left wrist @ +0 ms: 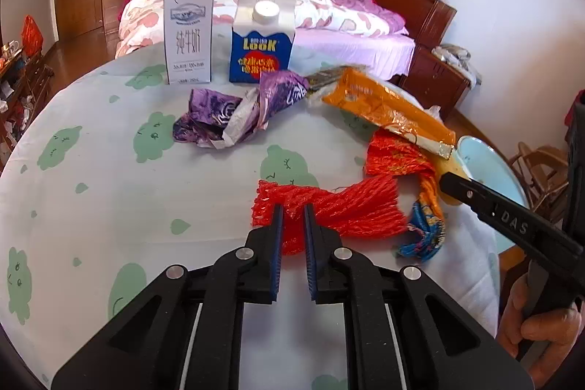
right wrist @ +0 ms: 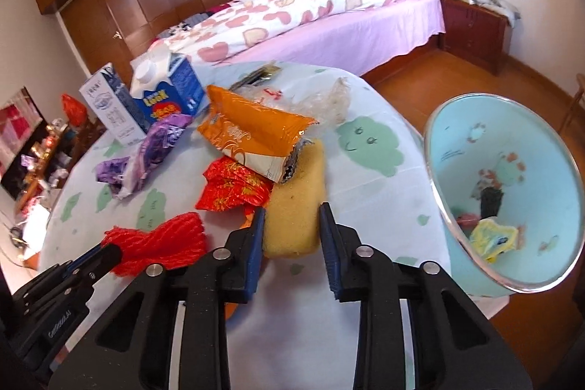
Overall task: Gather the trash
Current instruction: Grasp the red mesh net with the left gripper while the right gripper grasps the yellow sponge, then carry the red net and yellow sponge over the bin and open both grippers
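A red mesh net (left wrist: 351,207) lies on the round table (left wrist: 109,170), and my left gripper (left wrist: 293,207) is shut on its near end. In the right wrist view the net (right wrist: 164,236) shows at lower left, with the left gripper (right wrist: 106,253) on it. My right gripper (right wrist: 291,209) is shut on a yellow sponge (right wrist: 296,185), a blue pad pressing each side. Just behind the sponge lie an orange wrapper (right wrist: 252,127) and a red foil wrapper (right wrist: 234,189). A purple wrapper (left wrist: 219,116) sits mid-table.
A light blue bin (right wrist: 512,148) tilts toward me past the table's right edge, with several scraps inside. Two cartons, white (left wrist: 188,31) and blue (left wrist: 261,50), stand at the far edge. Crumpled clear plastic (right wrist: 336,97) lies nearby. A bed and a wardrobe lie beyond.
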